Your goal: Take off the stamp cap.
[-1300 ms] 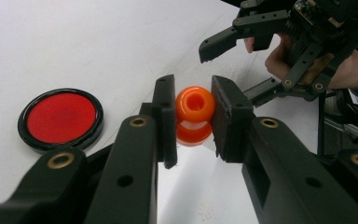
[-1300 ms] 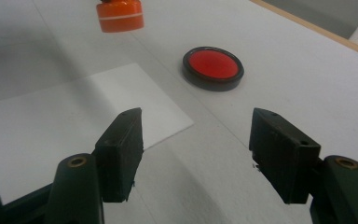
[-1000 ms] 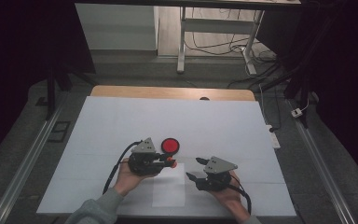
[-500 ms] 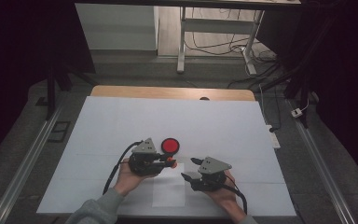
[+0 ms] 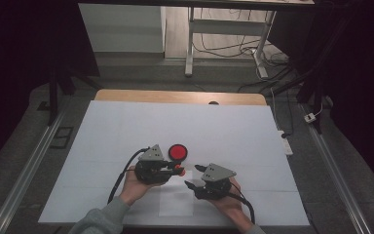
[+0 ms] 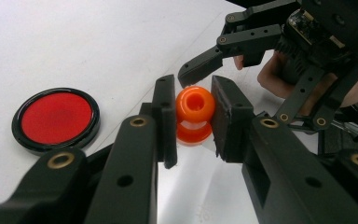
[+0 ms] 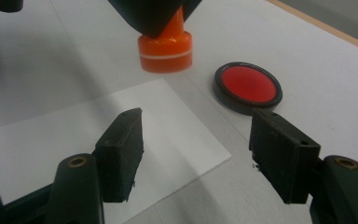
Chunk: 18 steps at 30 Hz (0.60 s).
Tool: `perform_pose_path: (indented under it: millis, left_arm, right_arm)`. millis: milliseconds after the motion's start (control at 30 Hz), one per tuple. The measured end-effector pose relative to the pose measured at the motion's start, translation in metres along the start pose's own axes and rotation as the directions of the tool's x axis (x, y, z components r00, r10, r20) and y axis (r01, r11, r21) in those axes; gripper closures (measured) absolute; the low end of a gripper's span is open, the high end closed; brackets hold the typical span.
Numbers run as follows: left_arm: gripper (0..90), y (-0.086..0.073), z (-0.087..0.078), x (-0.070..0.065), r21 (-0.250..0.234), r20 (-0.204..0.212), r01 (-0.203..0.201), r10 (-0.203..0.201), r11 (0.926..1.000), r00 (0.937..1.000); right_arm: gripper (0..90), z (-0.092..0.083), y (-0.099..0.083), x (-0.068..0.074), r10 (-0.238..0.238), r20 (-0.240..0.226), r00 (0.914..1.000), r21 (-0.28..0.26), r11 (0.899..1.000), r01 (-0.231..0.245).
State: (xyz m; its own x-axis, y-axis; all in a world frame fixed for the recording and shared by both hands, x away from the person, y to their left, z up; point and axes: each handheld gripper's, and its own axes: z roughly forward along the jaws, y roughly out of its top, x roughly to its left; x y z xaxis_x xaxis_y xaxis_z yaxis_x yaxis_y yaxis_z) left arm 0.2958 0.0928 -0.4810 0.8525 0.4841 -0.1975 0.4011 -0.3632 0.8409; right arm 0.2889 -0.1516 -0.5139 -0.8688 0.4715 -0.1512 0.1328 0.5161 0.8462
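A person at a white-covered bench (image 5: 126, 126) works w/ two hand-held grippers. The left gripper (image 6: 193, 119) has its fingers (image 6: 167, 116) clamped on a small orange piece (image 6: 195, 112), a rounded knob-like part w/ a wider base, held just above the bench near its front middle. In the right gripper view the orange piece's base (image 7: 165, 48) hangs over the sheet, close to the corner of a paler paper rectangle (image 7: 74, 126). The right gripper (image 7: 196, 156) sits just beside it, fingers (image 7: 121, 154) spread wide w/ nothing between them, pointing toward the piece. A red disc w/ black rim (image 5: 178, 152) lies flat on the bench just beyond the left gripper, apart from the orange piece.
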Motion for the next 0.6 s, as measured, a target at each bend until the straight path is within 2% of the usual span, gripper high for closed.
perform_pose_path:
  millis: [600]
  left_arm:
    - [72.4, -0.001, 0.004, -0.002, 0.012, 0.006, -0.005, 0.005, 0.9999, 1.0]
  right_arm:
    - [37.5, 0.011, 0.011, 0.011, -0.007, -0.025, 0.9997, -0.012, 1.0, 0.006]
